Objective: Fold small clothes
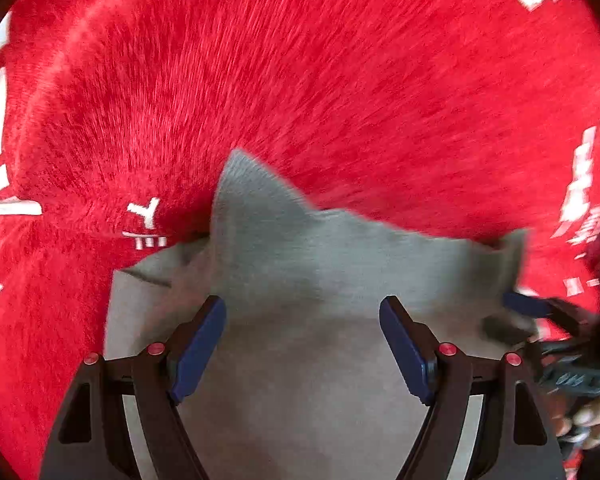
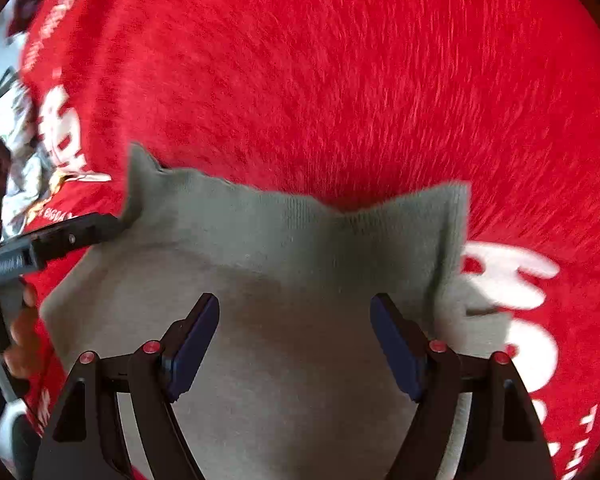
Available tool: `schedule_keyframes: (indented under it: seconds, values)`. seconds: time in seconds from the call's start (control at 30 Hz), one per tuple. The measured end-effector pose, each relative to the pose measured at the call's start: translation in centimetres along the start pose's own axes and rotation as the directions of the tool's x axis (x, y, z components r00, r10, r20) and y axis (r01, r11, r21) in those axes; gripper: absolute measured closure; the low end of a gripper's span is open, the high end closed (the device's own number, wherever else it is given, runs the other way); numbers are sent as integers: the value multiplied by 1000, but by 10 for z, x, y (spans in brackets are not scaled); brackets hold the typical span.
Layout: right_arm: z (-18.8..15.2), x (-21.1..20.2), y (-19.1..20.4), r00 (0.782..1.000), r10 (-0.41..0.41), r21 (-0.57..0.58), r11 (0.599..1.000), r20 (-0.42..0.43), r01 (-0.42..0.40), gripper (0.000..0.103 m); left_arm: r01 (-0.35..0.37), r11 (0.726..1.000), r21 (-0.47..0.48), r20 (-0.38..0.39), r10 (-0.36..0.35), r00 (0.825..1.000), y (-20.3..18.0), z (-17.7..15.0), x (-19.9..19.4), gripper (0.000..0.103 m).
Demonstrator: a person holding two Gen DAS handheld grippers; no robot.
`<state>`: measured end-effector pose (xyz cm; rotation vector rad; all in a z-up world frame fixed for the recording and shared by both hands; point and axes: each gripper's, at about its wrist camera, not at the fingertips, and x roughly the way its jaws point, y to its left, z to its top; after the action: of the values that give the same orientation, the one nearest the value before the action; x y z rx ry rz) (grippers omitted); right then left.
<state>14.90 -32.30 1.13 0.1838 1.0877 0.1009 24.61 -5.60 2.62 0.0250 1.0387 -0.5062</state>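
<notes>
Grey-green knitted garment (image 1: 300, 280), small and soft, lies spread on a bright red plush blanket with white lettering (image 1: 300, 60), directly beneath both of my tongs. My left gripper (image 1: 302, 348) hangs just above the cloth with its blue-padded jaws standing well apart and nothing between them but the fabric below; I hold nothing with it. My right gripper (image 2: 294, 348) is the same: jaws wide, pads clear of the knit, no cloth pinched. In the right wrist view the far edge of the garment dips in the middle, with a raised point at each end, the left one (image 2: 140, 168) beside the black finger of my other tool. In the left wrist view a triangular flap (image 1: 252, 200) is already laid over the body of the piece, which I judge to mean folding has begun but is not complete. The step in hand looks like the pause between folds, with both tongs free over the cloth. The next move, as I read it, calls for lowering each gripper onto an edge or corner, closing on one layer only, and carrying it across evenly so the knit does not bunch or drag. No basket, box or other container shows in either view; both pictures are blurred, so finer detail escapes me.
</notes>
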Motion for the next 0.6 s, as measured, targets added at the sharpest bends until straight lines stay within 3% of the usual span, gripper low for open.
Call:
schedule_keyframes:
  seconds: [0.07, 0.13, 0.23, 0.27, 0.33, 0.43, 0.6]
  values:
    - [2, 9, -32, 997, -71, 95, 993, -34, 74, 22, -125, 992, -19, -39, 124, 991, 21, 4, 16, 23]
    - [-4, 1, -72, 993, -118, 210, 970, -23, 120, 22, -212, 970, -120, -65, 205, 977, 60, 4, 17, 23]
    - [-19, -11, -122, 971, -233, 322, 916, -63, 240, 22, -236, 932, -276, -98, 217, 971, 116, -6, 1, 23]
    - [-25, -14, -133, 969, -239, 340, 907, -67, 247, 22, -233, 921, -311, -102, 211, 972, 131, -12, -8, 23]
    - [-41, -32, -148, 978, -202, 384, 901, -48, 204, 22, -208, 928, -310, -109, 183, 977, 145, -23, -25, 23]
    - [-67, -56, -149, 993, -116, 407, 907, 2, 105, 22, -172, 958, -230, -129, 145, 981, 150, -41, -40, 23]
    - [-103, -53, -130, 997, 73, 426, 902, 1, -66, 21, -124, 985, -119, -201, 98, 975, 132, -69, -35, 23]
